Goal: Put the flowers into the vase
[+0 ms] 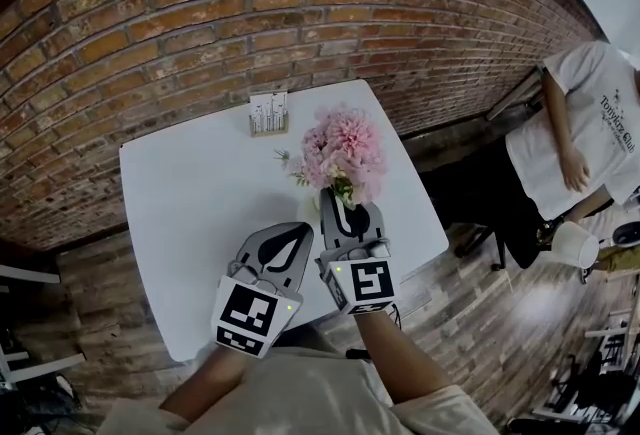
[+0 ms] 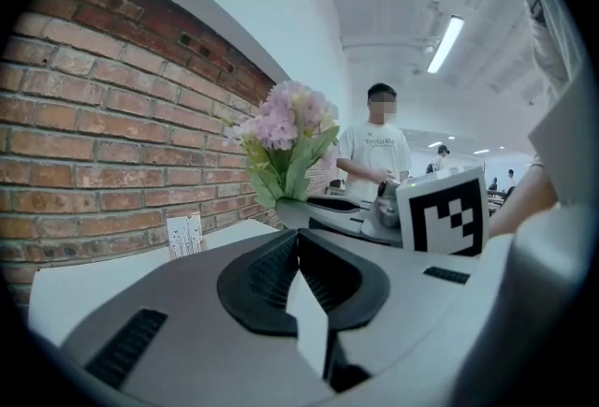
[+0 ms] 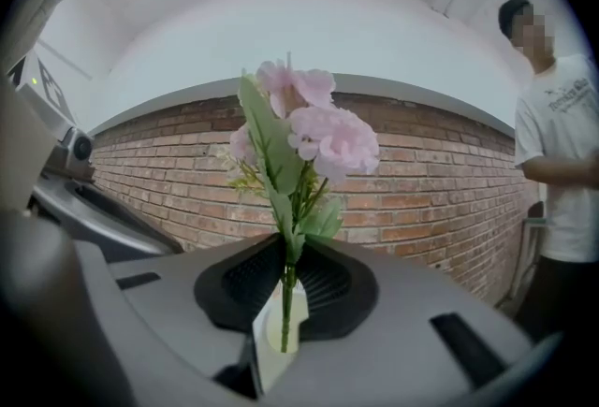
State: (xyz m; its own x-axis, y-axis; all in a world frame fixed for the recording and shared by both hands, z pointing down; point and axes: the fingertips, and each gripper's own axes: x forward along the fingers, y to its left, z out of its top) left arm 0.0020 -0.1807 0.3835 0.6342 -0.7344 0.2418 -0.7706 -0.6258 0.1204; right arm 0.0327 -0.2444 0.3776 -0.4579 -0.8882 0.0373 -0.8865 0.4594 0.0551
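**A:** Where are the flowers (image 1: 345, 155)?

**B:** Upright in the right hand-held gripper (image 1: 337, 193), whose jaws are pinched on the green stems. The blooms are over the white surface (image 1: 190, 193), nearer the person than the card stand (image 1: 268, 113).

**A:** And the left hand-held gripper (image 1: 299, 229)?

**B:** Its jaws are pressed together on nothing, farther from the card stand.

**A:** The vase (image 3: 299, 313)?

**B:** Only a cream mouth shows under the stems. I cannot tell if they sit inside.

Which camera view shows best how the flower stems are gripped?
The right gripper view: the stems run straight between its closed fingers. The head view shows only the pink blooms from above. The left gripper view shows blooms and leaves from the side.
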